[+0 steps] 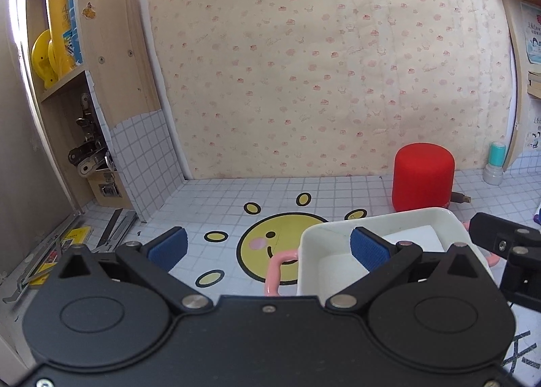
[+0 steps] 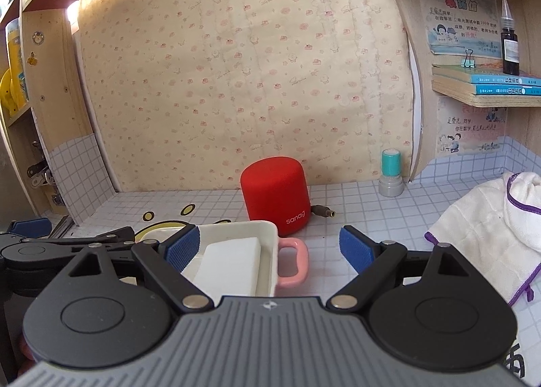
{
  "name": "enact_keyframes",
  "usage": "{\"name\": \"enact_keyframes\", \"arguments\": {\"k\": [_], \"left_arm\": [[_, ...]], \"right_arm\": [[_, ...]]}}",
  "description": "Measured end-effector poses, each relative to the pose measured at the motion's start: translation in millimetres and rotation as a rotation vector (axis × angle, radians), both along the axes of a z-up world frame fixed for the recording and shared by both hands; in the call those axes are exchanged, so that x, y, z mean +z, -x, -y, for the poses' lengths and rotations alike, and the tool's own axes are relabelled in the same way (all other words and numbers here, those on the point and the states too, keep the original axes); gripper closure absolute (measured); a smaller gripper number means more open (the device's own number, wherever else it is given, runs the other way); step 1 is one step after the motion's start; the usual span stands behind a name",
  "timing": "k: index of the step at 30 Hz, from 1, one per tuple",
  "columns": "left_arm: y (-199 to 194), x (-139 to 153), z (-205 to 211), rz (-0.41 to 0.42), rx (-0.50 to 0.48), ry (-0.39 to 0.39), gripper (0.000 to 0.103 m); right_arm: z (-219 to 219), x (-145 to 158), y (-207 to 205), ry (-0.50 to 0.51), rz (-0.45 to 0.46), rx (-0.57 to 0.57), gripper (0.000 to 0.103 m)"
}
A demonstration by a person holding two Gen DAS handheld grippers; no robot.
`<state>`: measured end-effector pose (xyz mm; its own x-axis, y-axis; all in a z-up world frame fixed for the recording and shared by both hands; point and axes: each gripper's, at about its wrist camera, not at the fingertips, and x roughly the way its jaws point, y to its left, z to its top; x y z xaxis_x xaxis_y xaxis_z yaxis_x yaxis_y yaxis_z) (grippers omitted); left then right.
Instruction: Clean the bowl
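Note:
The bowl (image 1: 311,251) is a white rectangular dish with pink handles (image 1: 275,272) on a tiled desk. A white sponge block (image 1: 414,238) lies inside it. In the right wrist view the bowl (image 2: 236,231) and its sponge (image 2: 230,262) sit low and left of centre, with a pink handle (image 2: 294,262) on its right. My left gripper (image 1: 268,246) is open over the bowl's left handle, empty. My right gripper (image 2: 268,251) is open around the bowl's right end, empty. A white cloth with purple trim (image 2: 490,231) lies at the right.
A red cylindrical speaker (image 1: 422,177) stands behind the bowl, also in the right wrist view (image 2: 275,194). A teal stamp (image 2: 391,174) stands by the back wall. A yellow sun sticker (image 1: 267,245) marks the desk. Shelves (image 1: 61,82) flank the left; books (image 2: 487,82) rest on the right shelf.

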<state>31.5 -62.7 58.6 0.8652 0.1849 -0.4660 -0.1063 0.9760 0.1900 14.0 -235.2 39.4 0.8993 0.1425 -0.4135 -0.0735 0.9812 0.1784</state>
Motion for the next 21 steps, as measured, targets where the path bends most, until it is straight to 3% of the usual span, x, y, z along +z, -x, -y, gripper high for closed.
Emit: {"name": "enact_keyframes", "arguments": {"k": [10, 21], "left_arm": [[4.6, 1.5, -2.3, 0.026, -0.038, 0.04, 0.0], [8.4, 3.4, -3.6, 0.038, -0.041, 0.033, 0.0]], "right_arm": [[-1.7, -1.8, 2.9, 0.012, 0.003, -0.016, 0.013], [0.3, 2.0, 4.8, -0.008, 0.011, -0.031, 0.013]]}}
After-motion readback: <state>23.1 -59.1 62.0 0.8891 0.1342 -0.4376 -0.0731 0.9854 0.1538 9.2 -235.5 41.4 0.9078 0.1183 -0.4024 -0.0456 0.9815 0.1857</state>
